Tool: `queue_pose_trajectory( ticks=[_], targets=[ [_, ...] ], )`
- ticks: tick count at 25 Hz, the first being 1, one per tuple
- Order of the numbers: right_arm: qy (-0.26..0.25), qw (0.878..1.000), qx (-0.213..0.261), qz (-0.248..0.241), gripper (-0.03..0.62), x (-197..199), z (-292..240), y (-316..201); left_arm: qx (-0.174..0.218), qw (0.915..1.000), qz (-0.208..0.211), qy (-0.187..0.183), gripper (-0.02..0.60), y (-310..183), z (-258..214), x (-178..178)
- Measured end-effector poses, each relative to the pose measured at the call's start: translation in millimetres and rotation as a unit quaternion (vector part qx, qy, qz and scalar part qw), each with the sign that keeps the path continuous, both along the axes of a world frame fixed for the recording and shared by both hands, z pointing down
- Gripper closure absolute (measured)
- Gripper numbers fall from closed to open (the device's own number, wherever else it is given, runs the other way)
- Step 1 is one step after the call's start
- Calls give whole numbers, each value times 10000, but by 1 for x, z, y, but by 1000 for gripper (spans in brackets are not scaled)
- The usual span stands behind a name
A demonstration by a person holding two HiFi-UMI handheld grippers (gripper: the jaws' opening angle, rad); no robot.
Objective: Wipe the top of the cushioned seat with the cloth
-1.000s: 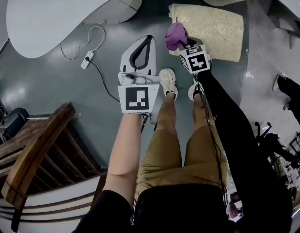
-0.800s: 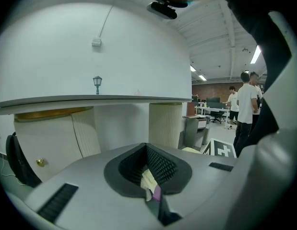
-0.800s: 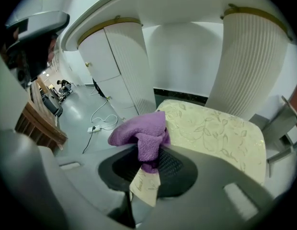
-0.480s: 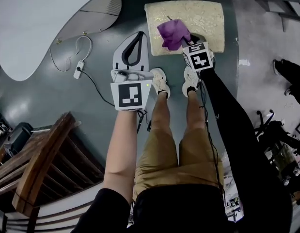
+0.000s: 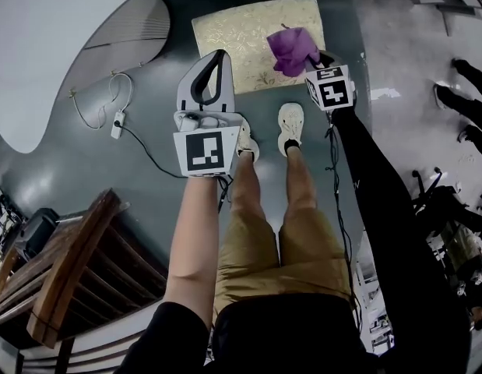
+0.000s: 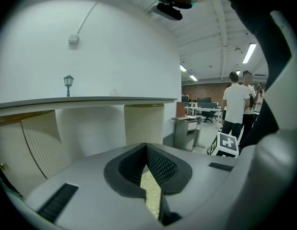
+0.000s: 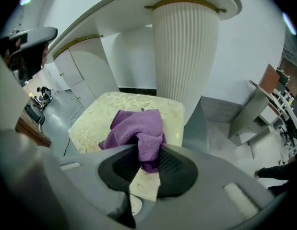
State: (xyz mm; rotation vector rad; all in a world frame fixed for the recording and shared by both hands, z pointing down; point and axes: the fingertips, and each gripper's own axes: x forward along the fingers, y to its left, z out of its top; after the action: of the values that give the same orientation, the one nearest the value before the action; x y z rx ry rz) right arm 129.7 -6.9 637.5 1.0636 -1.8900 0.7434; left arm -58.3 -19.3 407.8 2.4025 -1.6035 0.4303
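Head view first: the cushioned seat (image 5: 225,33) is sitting on the floor (image 5: 93,170) at 12 o'clock from the person's shoes (image 5: 290,123), and the purple cloth (image 5: 293,51) is now riding on its 3 o'clock side. A second ago that cloth was only at the seat's 9 o'clock corner; half a second ago it was crossing the middle. So the stroke is running left to right across the top, and by my reading one pass is nearly finishing, with the far strip toward 12 o'clock probably not yet covered. The right gripper (image 5: 317,59) is trailing at the cloth's 4 o'clock edge. The left gripper (image 5: 215,59) is hanging over the seat's 8 o'clock corner, doing nothing.

Left gripper view: the jaws are pressing together at their tips with nothing between them, and only a sliver of the pale patterned seat is showing below. It is pointing level at a white counter (image 6: 90,51) and a ribbed pedestal (image 6: 144,123), so it is staying out of the wipe.

Right gripper view: the jaws are clenching a fold of the cloth (image 7: 136,128), and the rest is spilling forward toward 12 o'clock, lying on the seat top. Bare cushion is showing at 9 o'clock and beyond the cloth. The grip is looking secure; the next pass probably needs to be pushing further forward.
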Motion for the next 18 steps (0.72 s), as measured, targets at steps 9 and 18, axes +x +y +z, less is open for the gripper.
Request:
queue_pose_trajectory(
  ticks=[9,18],
  targets=[
    [471,9974,-236,495,518,98,17,-7,41,10000,67,-23,575,-8,-8,64],
    [113,9981,109,591,517,108,2,-1,2,9999,48,-111,575,4,-3,69]
  ],
)
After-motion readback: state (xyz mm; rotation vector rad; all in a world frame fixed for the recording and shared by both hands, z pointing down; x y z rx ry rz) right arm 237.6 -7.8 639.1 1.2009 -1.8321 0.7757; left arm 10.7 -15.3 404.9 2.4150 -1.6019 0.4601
